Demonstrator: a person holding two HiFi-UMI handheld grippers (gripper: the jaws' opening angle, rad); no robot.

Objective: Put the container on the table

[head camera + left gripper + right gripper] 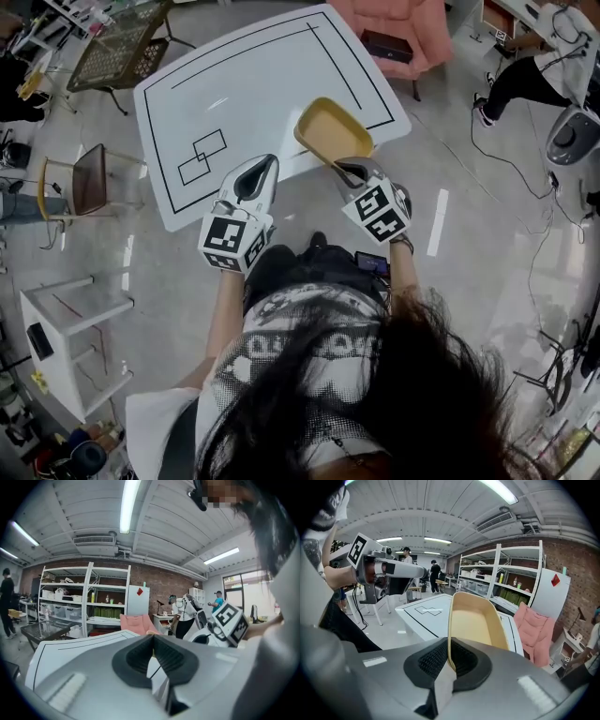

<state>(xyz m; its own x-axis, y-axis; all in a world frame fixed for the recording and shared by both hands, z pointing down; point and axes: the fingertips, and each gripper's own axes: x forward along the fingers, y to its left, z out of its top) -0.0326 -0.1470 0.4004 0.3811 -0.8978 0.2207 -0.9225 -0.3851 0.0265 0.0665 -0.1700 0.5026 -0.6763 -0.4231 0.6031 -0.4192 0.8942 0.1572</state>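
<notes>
One pinch is doing all the work here. The right gripper (449, 660) has its jaws clamped on the near wall of the yellow container (476, 620), one pad inside the rim and one outside. The container juts out ahead of the jaws, open side up, over the near edge of the table (253, 84). By the look of it, it hangs above the table and is not yet resting on it.

The left gripper (267, 161) is just off that same table edge, jaws pressed together with nothing between them. It's a spectator for now.

So what makes a clean set-down? The grip is on one thin wall only, so the far end will want to droop. I'd keep the wrist firm and the base level.

Next, carry the container further in over the table, well inside the black border line, so that none of it overhangs the edge. Lower it until the whole base sits flat, and only then spread the jaws. Draw the right gripper straight back off the rim, so the light container isn't dragged towards the table edge.
</notes>
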